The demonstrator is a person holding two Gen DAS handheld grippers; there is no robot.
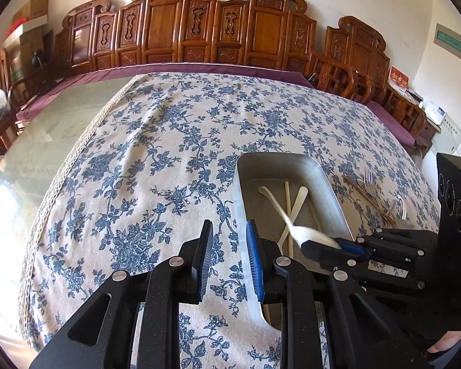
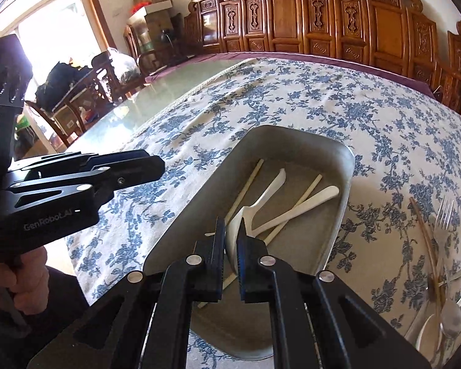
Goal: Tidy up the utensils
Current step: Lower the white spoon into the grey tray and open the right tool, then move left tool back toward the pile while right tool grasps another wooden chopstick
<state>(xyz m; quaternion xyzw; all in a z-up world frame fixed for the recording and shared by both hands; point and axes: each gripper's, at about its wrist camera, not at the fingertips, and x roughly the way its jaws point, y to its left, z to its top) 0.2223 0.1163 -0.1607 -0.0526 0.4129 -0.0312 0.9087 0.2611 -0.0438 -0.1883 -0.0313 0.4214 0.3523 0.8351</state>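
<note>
clamped between the right gripper [image 2: 231,240] pads is a white plastic spoon [image 2: 235,230], held by its bowl with the handle pointing away over the metal tray [image 2: 338,160]. that spoon hangs just above the tray's near half, over two other white spoons [image 2: 304,207] and a pair of pale chopsticks [image 2: 246,187] already lying on the tray floor. it looks light, stiff and a little slick; the pinch on the curved bowl seems less sure than one on the flat handle, so it may swivel or slip as the pads let go. dropping from this low should do it no harm.

the left gripper [image 1: 229,261] hovers over the floral tablecloth [image 1: 153,153] just left of the tray's rim, its jaws standing a little apart with nothing between them.

to the tray's right, on the cloth, lie the utensils not yet sorted: a metal fork [image 2: 444,215], a brown chopstick [image 2: 424,233], a metal spoon [image 2: 451,319] and some clear plastic pieces, overlapping one another. i judge them harder to pick singly.

the tray's walls are low and sloped, so reaching in is easy. cloth on the far side and left is bare, giving both hands wide room; carved wooden chairs [image 2: 322,15] stand well apart along the far edge.
</note>
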